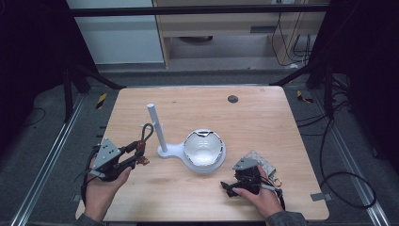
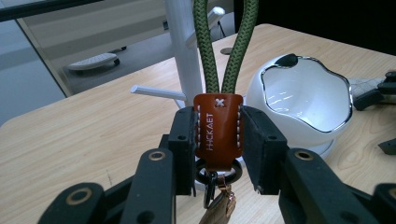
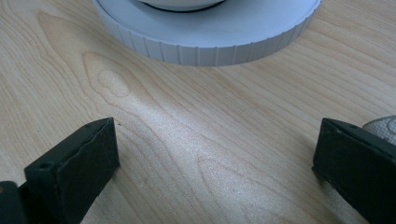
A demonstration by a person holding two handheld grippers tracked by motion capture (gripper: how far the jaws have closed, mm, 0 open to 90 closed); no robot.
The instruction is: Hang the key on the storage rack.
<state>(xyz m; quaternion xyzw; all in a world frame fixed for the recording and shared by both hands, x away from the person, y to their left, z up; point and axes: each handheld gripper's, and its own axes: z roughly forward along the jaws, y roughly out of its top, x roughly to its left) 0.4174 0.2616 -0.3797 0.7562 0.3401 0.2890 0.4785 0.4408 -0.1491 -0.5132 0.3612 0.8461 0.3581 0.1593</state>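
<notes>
Left gripper (image 2: 218, 140) pinches the keychain (image 2: 218, 128) by its stiff leather tab beside the white stand (image 2: 183, 51), the surest hold, since the light cord loop (image 2: 226, 42) looks floppy.

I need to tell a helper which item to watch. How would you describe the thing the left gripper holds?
On the wooden table, look left of the white stand with its upright post. There the left gripper clamps a keychain: a brown leather tab stitched in white, with a green cord loop rising from it, unlike the all-white pieces nearby.
</notes>
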